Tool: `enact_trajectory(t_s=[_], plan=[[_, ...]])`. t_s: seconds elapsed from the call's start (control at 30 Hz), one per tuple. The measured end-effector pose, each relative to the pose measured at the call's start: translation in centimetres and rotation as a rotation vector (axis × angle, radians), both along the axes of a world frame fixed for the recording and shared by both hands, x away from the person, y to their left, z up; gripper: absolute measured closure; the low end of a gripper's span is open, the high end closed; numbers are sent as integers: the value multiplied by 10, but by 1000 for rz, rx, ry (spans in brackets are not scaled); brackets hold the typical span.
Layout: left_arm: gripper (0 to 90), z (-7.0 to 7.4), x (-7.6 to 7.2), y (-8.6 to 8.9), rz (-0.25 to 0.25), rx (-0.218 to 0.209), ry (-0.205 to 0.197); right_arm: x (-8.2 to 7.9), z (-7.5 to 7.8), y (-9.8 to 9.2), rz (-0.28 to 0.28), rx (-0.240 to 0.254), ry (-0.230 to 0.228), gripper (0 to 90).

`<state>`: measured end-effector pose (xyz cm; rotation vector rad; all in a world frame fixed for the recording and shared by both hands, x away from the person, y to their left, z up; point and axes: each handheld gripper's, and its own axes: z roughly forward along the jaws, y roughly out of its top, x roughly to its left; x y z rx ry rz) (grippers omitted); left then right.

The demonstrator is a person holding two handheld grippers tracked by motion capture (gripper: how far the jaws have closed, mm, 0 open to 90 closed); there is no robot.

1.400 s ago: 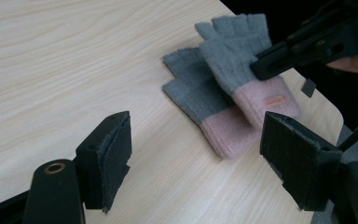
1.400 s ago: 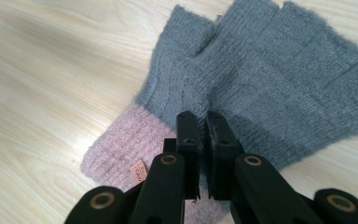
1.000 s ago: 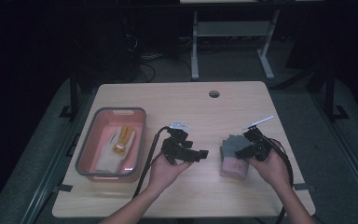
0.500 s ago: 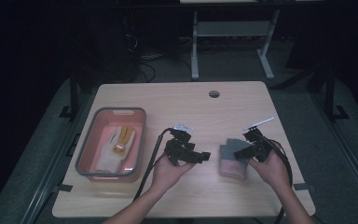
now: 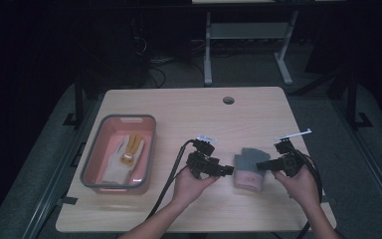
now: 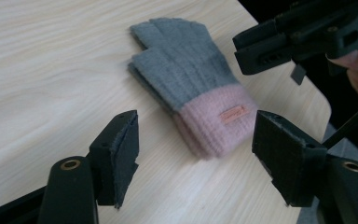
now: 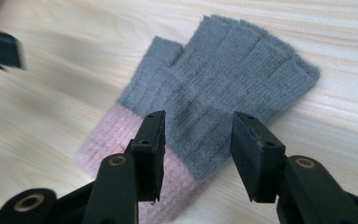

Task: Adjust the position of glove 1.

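Pale wood table (image 5: 189,107) stands in a dark room. At its left sits a pink tub (image 5: 95,149) with a white and yellow glove (image 5: 124,158) inside. Right of it, the left gripper (image 5: 227,172) has jaws spread, just closing a little, nothing between them. A grey and pink glove (image 5: 248,167) lies flat between both tools. The right gripper (image 5: 259,165), jaws just opening, hangs over its right edge, holding nothing.

Grey glove (image 6: 186,70) cuffed in pink with small pink label, pale wood-grained table (image 5: 179,109), pink grey-rimmed tray (image 5: 95,149)
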<state>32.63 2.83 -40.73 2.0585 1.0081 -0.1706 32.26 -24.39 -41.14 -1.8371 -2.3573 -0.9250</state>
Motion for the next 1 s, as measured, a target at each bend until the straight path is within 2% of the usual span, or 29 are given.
enact_trajectory(t_s=[0.13, 0.27, 0.43, 0.47, 0.67, 0.87, 1.0], plan=[[332, -5, 3, -10, -1, 1, 30, -5, -4, -8, -24, 31, -4, 526], [333, -11, 5, -19, -4, 20, 46, -8, -11, -14, -33, 47, 0, 506], [338, -21, 9, -28, 0, 23, 89, -10, -17, -16, -35, 64, 16, 478], [338, -23, 10, -29, -2, 22, 99, -10, -19, -16, -33, 68, 6, 474], [347, -33, 11, -38, -5, 35, 124, -11, -28, -18, -39, 103, 16, 452], [371, -41, 12, -45, 1, 30, 160, -11, -37, -19, -50, 129, 25, 442], [383, -48, 12, -50, -2, 39, 181, -12, -44, -21, -72, 175, 37, 440]])
